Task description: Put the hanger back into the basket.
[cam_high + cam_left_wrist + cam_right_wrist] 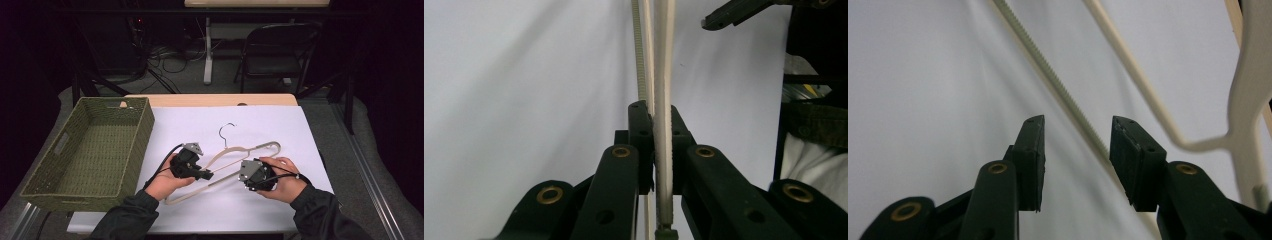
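Cream hanger point(235, 162) flat on the white worktop point(280, 125), near the front edge, hook pointing away. Left gripper point(207, 175) clenched on the hanger's lower bar. Right gripper point(248, 184) released, jaws apart astride the ridged bar point(1058, 85), pads clear of it. Woven basket point(65, 187) well apart at the left edge. Bare worktop beyond the hook and off to the right.

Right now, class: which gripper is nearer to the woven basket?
Left. The left gripper, shut on the hanger, sits just right of the basket. The right gripper, jaws open, is farther right, beyond the left one.
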Demonstrator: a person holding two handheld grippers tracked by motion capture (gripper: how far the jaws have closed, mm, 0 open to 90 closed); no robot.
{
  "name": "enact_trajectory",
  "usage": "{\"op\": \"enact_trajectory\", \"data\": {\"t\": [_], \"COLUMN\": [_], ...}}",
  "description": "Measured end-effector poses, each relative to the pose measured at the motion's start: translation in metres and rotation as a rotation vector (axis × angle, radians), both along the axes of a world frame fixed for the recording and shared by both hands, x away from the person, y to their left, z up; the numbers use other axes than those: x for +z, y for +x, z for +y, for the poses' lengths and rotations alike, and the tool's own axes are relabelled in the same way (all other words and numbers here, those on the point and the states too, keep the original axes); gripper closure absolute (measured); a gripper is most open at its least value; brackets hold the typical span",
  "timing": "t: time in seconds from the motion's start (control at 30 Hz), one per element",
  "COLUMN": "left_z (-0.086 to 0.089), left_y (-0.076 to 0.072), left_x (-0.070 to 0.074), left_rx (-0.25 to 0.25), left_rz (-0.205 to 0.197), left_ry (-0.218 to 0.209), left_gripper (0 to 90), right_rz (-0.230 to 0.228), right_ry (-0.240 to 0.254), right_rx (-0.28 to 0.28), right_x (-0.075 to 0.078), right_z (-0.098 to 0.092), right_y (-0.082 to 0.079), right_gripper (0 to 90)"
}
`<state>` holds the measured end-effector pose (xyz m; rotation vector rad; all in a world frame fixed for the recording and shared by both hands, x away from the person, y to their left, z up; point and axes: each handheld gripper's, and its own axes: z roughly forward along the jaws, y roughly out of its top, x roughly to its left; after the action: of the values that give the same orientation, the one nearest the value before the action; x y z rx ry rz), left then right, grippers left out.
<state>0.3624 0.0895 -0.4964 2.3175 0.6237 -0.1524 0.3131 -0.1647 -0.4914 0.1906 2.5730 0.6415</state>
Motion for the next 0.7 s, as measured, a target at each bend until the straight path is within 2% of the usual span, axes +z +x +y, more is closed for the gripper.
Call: {"op": "enact_trajectory", "data": {"t": [0.03,0.1,0.27,0.33,0.37,0.4,0.47,0.53,0.57,0.6,0.63,0.67,0.7], "left_z": [0.001,0.003,0.008,0.011,0.015,0.015,0.019,0.022,0.024,0.026,0.028,0.03,0.033], "left_y": [-0.001,-0.003,-0.01,-0.011,-0.012,-0.012,-0.012,-0.012,-0.012,-0.012,-0.012,-0.012,-0.012], "left_x": [0.002,0.005,0.019,0.024,0.03,0.03,0.036,0.04,0.042,0.044,0.045,0.047,0.049], "left_rx": [0.014,0.026,0.106,0.137,0.172,0.172,0.213,0.232,0.238,0.249,0.26,0.269,0.272], "left_rz": [-0.005,-0.008,-0.07,-0.089,-0.114,-0.114,-0.133,-0.141,-0.146,-0.147,-0.148,-0.147,-0.145], "left_ry": [0.0,-0.014,0.017,0.018,0.03,0.03,0.037,0.046,0.055,0.057,0.058,0.062,0.067], "left_gripper": [87.5,87.5,87.5,87.5,87.5,87.5,87.5,87.5,87.5,87.5,87.5,87.4,87.4], "right_rz": [0.013,0.008,0.014,0.03,0.051,0.051,0.06,0.078,0.097,0.097,0.091,0.101,0.118], "right_ry": [-0.006,0.004,0.009,0.028,0.038,0.038,0.043,0.049,0.034,0.034,0.059,0.055,0.039], "right_rx": [-0.003,-0.012,-0.045,-0.061,-0.073,-0.073,-0.082,-0.099,-0.113,-0.113,-0.117,-0.142,-0.14], "right_x": [0.0,-0.002,-0.003,-0.003,-0.003,-0.003,-0.004,-0.005,-0.004,-0.004,-0.006,-0.005,-0.004], "right_z": [-0.002,-0.005,-0.008,-0.008,-0.007,-0.007,-0.006,-0.006,-0.007,-0.007,-0.007,-0.008,-0.009], "right_y": [0.0,0.0,0.004,0.005,0.007,0.007,0.009,0.009,0.01,0.01,0.011,0.011,0.012], "right_gripper": [57.5,57.0,54.0,52.1,50.3,50.3,48.9,47.6,46.6,46.6,45.5,44.3,43.8]}}
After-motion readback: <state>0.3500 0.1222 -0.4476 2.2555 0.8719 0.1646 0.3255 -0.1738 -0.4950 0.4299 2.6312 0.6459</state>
